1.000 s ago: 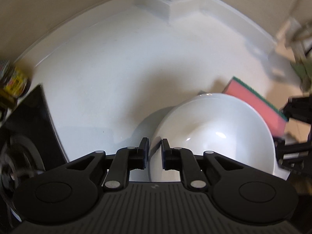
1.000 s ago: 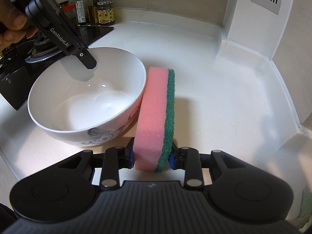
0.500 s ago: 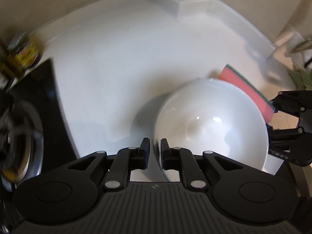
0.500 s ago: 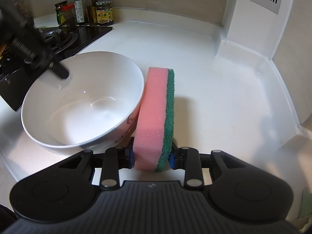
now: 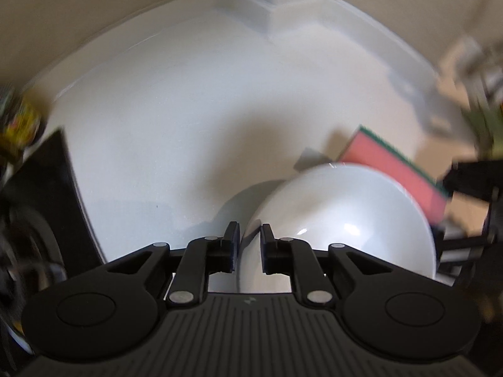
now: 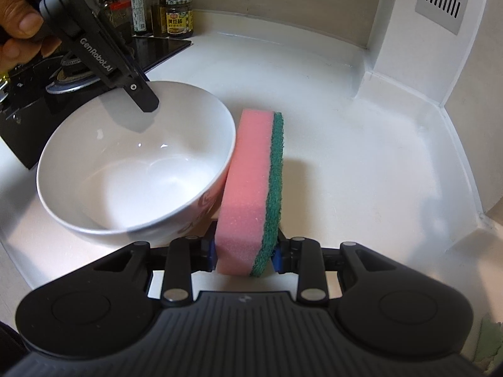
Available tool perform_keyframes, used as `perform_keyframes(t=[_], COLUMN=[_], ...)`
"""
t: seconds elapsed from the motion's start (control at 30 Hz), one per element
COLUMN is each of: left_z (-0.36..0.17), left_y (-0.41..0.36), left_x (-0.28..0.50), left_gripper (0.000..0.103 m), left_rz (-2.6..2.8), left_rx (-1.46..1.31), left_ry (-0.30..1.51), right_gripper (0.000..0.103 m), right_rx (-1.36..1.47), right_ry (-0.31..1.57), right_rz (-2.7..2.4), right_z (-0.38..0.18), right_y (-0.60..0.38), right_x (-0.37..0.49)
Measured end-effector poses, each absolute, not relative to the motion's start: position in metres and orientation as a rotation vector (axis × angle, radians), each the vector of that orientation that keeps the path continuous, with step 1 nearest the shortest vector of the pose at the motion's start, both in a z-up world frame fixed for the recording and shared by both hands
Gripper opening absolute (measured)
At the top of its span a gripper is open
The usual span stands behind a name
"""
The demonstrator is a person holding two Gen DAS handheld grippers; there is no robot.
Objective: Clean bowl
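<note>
The left claw (image 5: 250,241) is pinching the glossy round bowl's (image 6: 135,169) rim — the right claw (image 6: 244,255) is squeezing a spongy pink-and-green sponge (image 6: 254,185).

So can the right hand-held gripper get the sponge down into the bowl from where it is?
Probably yes. The sponge sits just outside the bowl rim, whose open inside looks clear; the left hand-held gripper grips only the far rim.

Clamped sponge (image 6: 251,185) against bowl (image 6: 135,169)
</note>
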State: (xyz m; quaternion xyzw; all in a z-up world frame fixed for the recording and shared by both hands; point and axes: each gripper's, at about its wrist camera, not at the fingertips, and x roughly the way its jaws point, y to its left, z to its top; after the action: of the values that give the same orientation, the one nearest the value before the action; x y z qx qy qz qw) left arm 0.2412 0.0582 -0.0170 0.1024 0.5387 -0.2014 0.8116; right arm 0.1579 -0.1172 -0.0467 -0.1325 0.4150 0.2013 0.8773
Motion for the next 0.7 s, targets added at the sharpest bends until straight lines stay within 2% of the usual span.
perform_keyframes(t=[0.17,0.4,0.7], left_z=[-0.022,-0.018,-0.023], left_y=[0.069,0.06,0.053], left_x=[0.233,0.221,0.239], left_gripper=[0.017,0.014,0.016], left_rz=[-0.295,-0.39,-0.52], left_rx=[0.105,0.277,0.352], left_ry=[1.112,1.202,1.178], right_gripper=[0.028,0.028,0.028], right_rx=[-0.276,-0.278,-0.295], right_ry=[0.854,0.859,0.849], right_rz=[0.424,0.439,0.448], right_z=[-0.045,-0.046,-0.05], right_y=[-0.115,-0.114,-0.112], right_x=[0.166,0.159,0.151])
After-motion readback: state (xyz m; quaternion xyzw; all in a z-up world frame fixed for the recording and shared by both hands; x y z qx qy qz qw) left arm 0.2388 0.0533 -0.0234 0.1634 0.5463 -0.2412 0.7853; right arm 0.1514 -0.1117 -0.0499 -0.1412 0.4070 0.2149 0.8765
